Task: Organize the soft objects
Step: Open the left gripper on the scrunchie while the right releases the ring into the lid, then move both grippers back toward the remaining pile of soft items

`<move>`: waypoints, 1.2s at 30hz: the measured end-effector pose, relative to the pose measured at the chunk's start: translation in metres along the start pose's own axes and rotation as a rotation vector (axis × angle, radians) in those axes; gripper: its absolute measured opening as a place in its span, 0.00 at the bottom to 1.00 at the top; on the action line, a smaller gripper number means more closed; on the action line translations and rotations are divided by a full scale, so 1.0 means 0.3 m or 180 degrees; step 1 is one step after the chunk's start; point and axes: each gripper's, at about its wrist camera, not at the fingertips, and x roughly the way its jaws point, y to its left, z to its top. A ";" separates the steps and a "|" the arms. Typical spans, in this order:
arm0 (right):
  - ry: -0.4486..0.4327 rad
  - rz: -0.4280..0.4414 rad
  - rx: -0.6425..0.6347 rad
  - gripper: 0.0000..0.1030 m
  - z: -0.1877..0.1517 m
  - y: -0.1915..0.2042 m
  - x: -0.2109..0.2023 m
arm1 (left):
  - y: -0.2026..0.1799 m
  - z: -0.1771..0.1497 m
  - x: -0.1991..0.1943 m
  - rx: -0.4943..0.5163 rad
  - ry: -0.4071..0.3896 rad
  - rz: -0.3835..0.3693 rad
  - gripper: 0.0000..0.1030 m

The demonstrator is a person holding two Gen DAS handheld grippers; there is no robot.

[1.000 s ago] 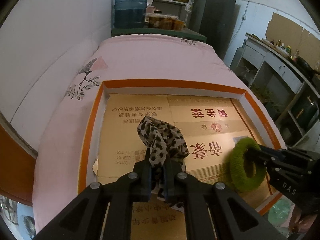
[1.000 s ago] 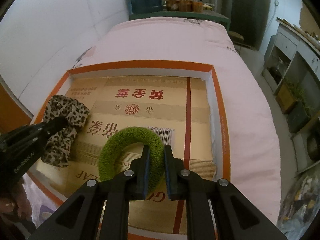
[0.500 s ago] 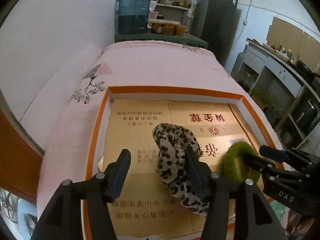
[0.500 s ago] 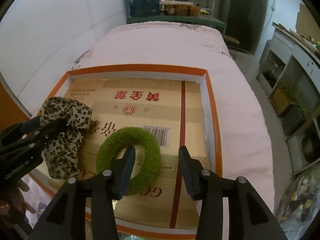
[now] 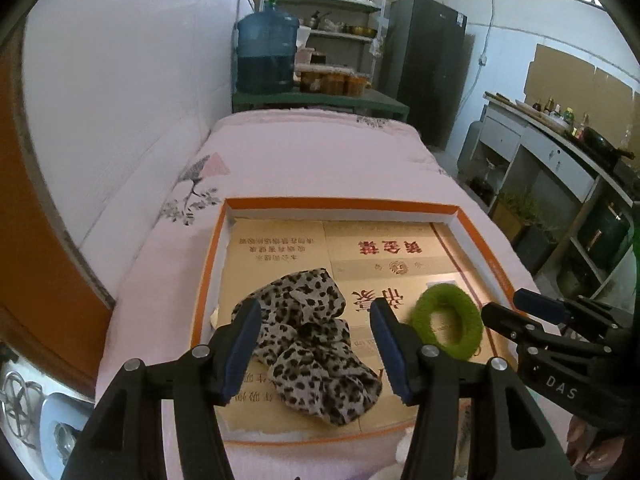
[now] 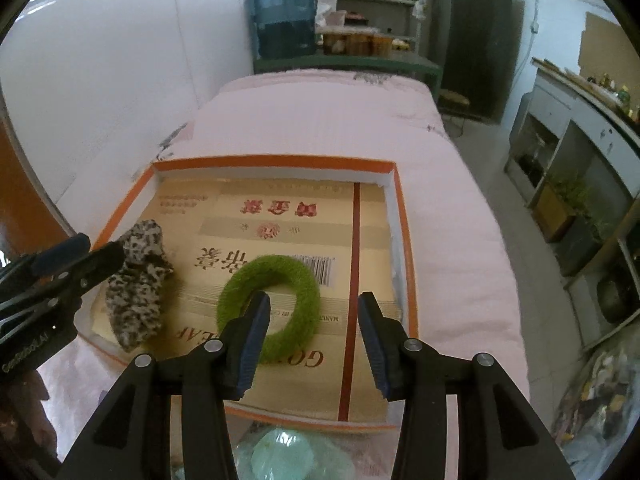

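The leopard scrunchie (image 5: 310, 336) lay loose in the orange-rimmed box (image 5: 340, 204), beneath the released left claw (image 5: 316, 344). The green scrunchie (image 6: 269, 300) lay under the released right claw (image 6: 312, 332). Both looked placed; the next move probably called for fetching more soft things.

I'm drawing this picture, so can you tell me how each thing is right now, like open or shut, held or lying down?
Left gripper: open, holding nothing.
Right gripper: open, holding nothing.
Leopard scrunchie: crumpled, lying loose in the box.
Green scrunchie: lying flat in the box, beside the leopard one, apart from it.
Box: open on top, cardboard lining its bottom, sitting on the pink bed.
Water jug: upright, partly full.
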 end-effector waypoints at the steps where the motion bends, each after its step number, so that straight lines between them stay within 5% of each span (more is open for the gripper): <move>1: -0.0041 -0.0015 -0.0002 0.45 -0.004 0.002 -0.017 | -0.002 -0.004 -0.015 -0.0002 -0.0033 0.0010 0.54; 36: -0.0622 0.0079 0.0127 0.46 -0.246 0.074 -0.477 | -0.070 -0.146 -0.487 0.0130 -0.0711 0.0054 0.54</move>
